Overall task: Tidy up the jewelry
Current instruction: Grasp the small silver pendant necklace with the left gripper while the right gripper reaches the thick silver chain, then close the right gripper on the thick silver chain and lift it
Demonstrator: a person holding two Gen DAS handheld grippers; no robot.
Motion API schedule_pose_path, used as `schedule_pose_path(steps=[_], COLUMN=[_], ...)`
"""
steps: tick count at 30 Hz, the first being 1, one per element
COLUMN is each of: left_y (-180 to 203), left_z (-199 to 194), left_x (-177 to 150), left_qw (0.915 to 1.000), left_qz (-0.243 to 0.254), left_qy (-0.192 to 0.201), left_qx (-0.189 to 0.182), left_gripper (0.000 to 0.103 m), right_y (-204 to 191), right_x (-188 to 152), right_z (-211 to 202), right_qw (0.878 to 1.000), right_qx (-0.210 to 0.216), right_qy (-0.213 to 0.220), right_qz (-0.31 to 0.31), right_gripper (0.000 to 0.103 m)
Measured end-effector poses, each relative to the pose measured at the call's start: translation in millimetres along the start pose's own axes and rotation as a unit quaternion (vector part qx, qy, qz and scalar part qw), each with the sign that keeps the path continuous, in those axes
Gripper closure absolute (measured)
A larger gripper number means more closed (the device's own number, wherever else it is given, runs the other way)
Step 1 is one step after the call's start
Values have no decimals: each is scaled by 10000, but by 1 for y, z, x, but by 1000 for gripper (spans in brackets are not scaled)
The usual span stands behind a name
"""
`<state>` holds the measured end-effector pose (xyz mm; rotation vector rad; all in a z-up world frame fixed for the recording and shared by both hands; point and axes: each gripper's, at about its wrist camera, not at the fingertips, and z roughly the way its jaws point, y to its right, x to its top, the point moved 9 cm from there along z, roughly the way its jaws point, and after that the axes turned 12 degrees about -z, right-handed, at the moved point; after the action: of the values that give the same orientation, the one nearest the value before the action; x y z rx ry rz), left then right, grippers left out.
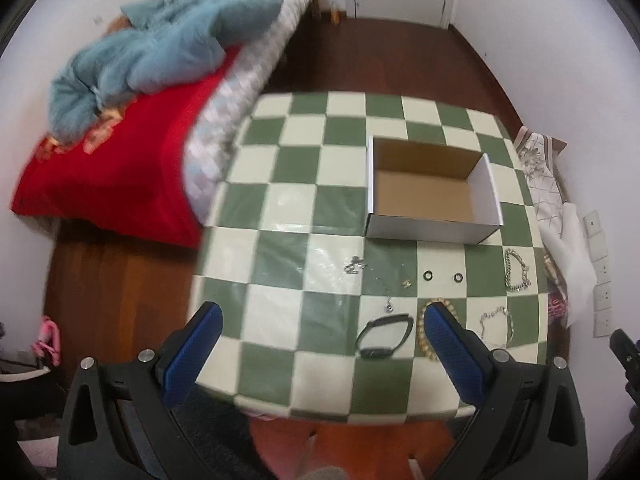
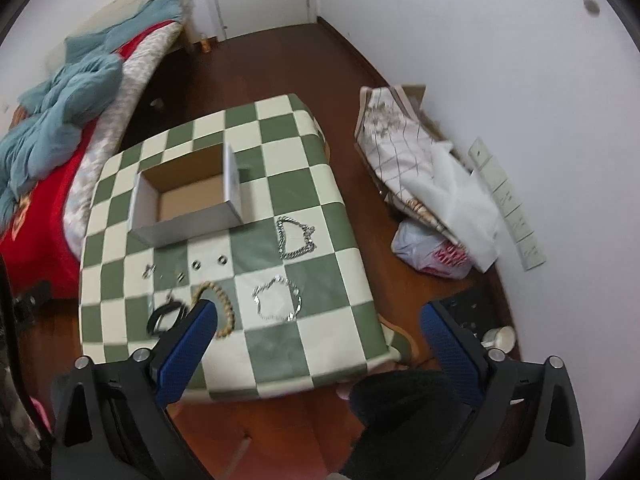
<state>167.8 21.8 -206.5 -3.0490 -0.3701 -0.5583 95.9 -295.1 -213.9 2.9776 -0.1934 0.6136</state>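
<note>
Nothing yet inside the cardboard box (image 1: 432,196), bare brown floor showing in both views; by the look of it, sorting not begun. All jewelry loose on the checkered tablecloth (image 1: 280,208), between box and near edge. Just in front of the box: a small silver clasp-like piece (image 1: 355,265), a tiny gold bit (image 1: 406,283) and two dark rings (image 1: 428,275) (image 1: 457,277) side by side. Farther right, near the table's side edge, a heavy silver chain (image 1: 517,271) lying in a loop. Nearer the front: a thin chain with a pendant (image 1: 387,300), a black band-like bracelet or watch (image 1: 385,336), a gold beaded bracelet (image 1: 425,332) partly hidden behind one blue finger, and a fine silver bracelet (image 1: 497,322). Too small and blurred to name the little pieces with certainty. Left gripper (image 1: 322,316) spread wide, holding nothing, poised above the front edge of the table. Right gripper (image 2: 318,314) likewise spread wide and empty, raised over the near right corner, the fine silver bracelet (image 2: 277,299) lying between its blue fingers in that view, no contact apparent. Left to do, judging from this: every piece to lift and set in the box, small rings and the thin chain likely the fiddliest. Around the table: wooden floor, a bed with red cover and blue blanket (image 1: 160,52), bags against the wall (image 2: 424,184).
</note>
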Motion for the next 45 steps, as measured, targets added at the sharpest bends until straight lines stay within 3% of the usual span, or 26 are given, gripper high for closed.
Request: schedule_pose_path(steps=[2,5,14,19,22,24,25,26,27,28,31,33,35,45], left_y=[4,10,35,35,36,35,34,34,33,32,28,23,17,-9], left_z=[26,58,138,163,173,180,177,177,175,173,165,161,158,96], left_x=[2,6,4,-3,-6,-11,-9,-9,-7,-7,-7,-7,-9,7], left_qw=[9997,9987,9896,9825,9819,9809,9836,9840,9855,9864,9879,9888,9894,9936], left_qz=[-33,-14,-212,-536,-510,-484,-455,-401,-354,-341,-289,-256,-276,-195], left_qy=[-240,-502,-1391,-1732,-1782,-1859,-1724,-1716,-1650,-1595,-1496,-1451,-1410,-988], left_qx=[-60,-67,-311,-436,-376,-304,-276,-253,-197,-196,-287,-221,-217,-517], left_gripper=[1,5,22,32,44,64,66,75,92,98,98,98,98,98], right_y=[7,15,9,-6,-10,-12,-12,-12,-12,-13,-16,-21,-29,-38], right_x=[7,14,33,34,35,35,34,33,33,33,33,34,34,47], right_z=[30,73,186,218,226,231,234,235,236,235,232,230,230,187], right_qw=[9998,9988,9944,9921,9919,9915,9912,9907,9912,9914,9922,9925,9923,9966], right_qx=[73,191,146,35,14,-28,-19,-24,-4,9,112,141,213,622], right_qy=[-152,-403,-1039,-1238,-1248,-1287,-1310,-1345,-1313,-1299,-1235,-1194,-1190,-541], right_qz=[94,200,80,-211,-226,-208,-193,-188,-171,-176,-153,-225,-262,-40], right_gripper=[17,27,35,43,51,52,55,57,58,60,71,88,94,95])
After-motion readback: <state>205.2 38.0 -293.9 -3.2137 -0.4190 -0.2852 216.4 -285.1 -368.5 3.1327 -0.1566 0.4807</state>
